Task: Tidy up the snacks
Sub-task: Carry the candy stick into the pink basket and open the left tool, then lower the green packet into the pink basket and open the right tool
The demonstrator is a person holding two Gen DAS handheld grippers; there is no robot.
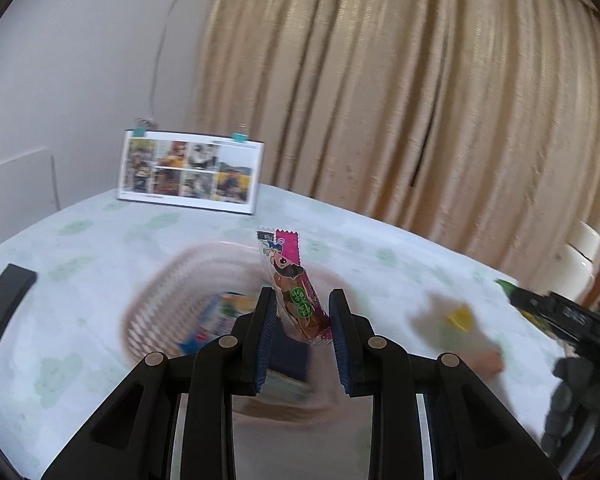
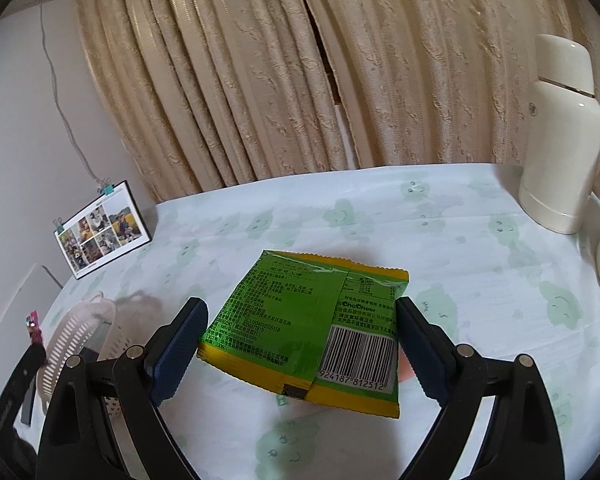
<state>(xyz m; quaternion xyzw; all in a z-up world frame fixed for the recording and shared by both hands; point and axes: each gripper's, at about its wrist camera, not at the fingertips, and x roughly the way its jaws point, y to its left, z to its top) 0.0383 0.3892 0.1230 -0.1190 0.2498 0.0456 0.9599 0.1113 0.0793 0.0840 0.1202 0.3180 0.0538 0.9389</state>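
- The left gripper is held above the table, its two fingers pinching a pink snack stick that stands upright over a blurred pink basket.
- The right gripper reaches forward, level, its fingers clamping a green snack packet by its sides, lifted clear of the tablecloth.
- A white thermos stands far right.

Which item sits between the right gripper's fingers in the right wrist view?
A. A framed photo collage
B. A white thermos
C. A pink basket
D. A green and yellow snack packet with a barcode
D: the green and yellow snack packet lies between the right gripper fingers.
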